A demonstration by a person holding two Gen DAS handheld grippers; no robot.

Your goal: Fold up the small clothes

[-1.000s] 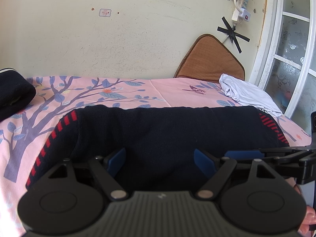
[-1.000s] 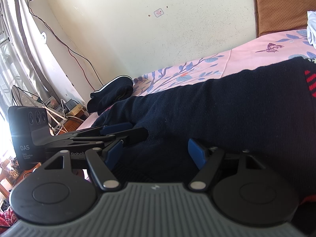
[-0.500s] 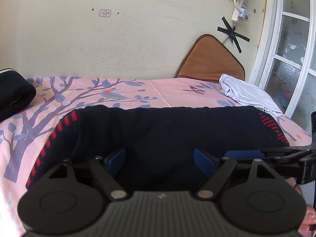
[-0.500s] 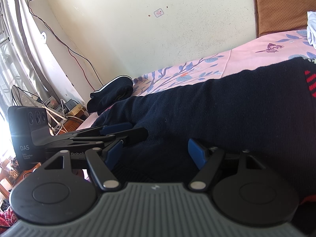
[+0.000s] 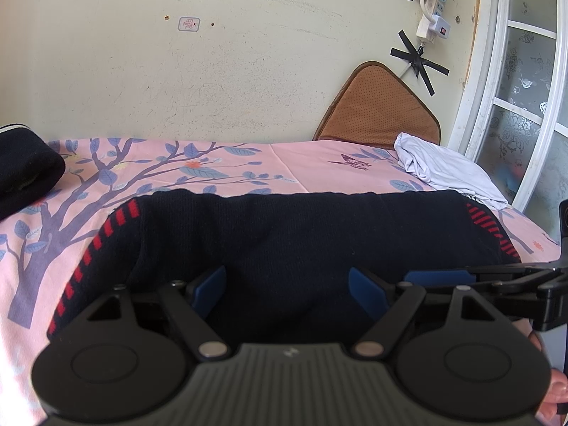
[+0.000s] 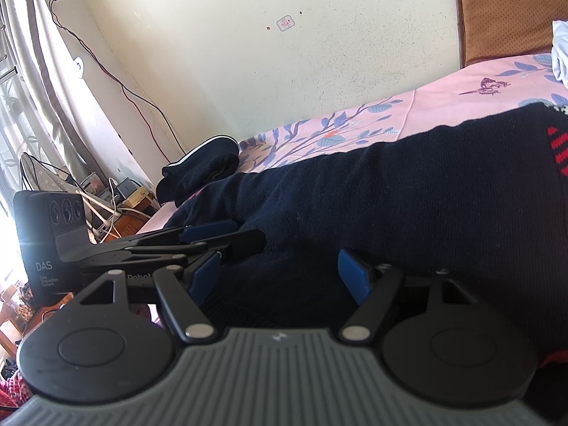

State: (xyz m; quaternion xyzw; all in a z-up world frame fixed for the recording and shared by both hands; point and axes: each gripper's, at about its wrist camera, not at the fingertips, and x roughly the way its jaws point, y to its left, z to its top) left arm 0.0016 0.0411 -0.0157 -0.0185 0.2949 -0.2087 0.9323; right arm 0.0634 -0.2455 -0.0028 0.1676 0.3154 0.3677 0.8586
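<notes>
On a pink floral bed (image 5: 291, 163), a dark knit garment (image 5: 301, 234) is spread at frame centre; left tongs (image 5: 287, 285) and right tongs (image 6: 280, 275) are held apart above its near hem, which seemingly must be gripped next.

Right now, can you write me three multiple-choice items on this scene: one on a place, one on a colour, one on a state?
1. Where does the crumpled white cloth lie?
A. far right of the bed
B. on the floor
C. on the dark knitted garment

2. What colour are the stripes on the dark knitted garment?
A. yellow
B. red
C. green

3. How stand the jaws of the left gripper?
A. shut
B. open
C. hidden

Key: 1 A, it lies beside the brown cushion; 2 B, red dashes edge both sides; 3 B, its blue pads stand apart.
</notes>
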